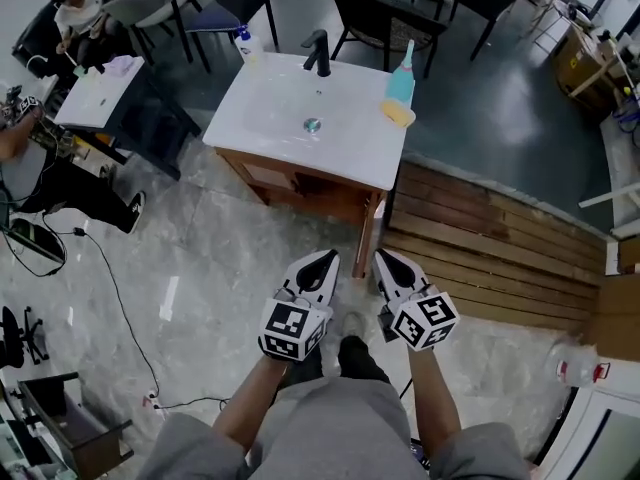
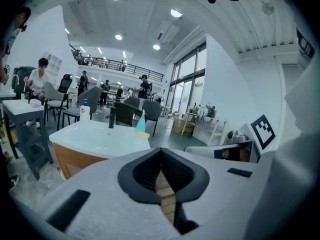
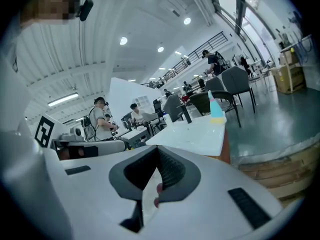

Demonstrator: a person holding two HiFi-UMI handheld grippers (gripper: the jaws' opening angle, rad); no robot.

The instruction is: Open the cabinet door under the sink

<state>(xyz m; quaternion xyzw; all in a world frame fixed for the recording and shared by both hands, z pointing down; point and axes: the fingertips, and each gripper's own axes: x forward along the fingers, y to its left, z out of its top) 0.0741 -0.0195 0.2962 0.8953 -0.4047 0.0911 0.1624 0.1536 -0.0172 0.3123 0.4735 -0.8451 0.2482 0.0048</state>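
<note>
Grey tiled floor (image 1: pixel 190 258) filled most of the head view, with a wooden platform (image 1: pixel 490 243) at right-centre. The sink (image 1: pixel 290 133), white top, sat upper centre of the frame. The cabinet (image 1: pixel 300 190) under it showed only as a thin brown strip of wood front, seen steeply from above; no door handle could be made out.

The left gripper (image 1: pixel 324 258) and right gripper (image 1: pixel 386 258) were both at lower centre, side by side, tips pointing up-frame toward the cabinet but well apart from it, with bare floor between.

Left gripper view: jaws together at the tips, nothing between them. Sink and cabinet sat at left-centre, off to the side of the jaws. Right gripper view: jaws also closed tip to tip and empty, with the sink top at centre-right beyond them.

On the sink top were a black faucet (image 1: pixel 319 52) at the back, a blue bottle (image 1: pixel 402 83) at the right edge with a yellow sponge (image 1: pixel 398 114) just beside it, and a small soap bottle (image 1: pixel 245 40) at the back left corner.

Step, as judged: approach only; door untouched, and no door stood out from the front. The next move likely called for stepping in, lowering one gripper to the cabinet front, parting its jaws and finding the door edge or handle. The door face needs a lower viewpoint to locate.
</note>
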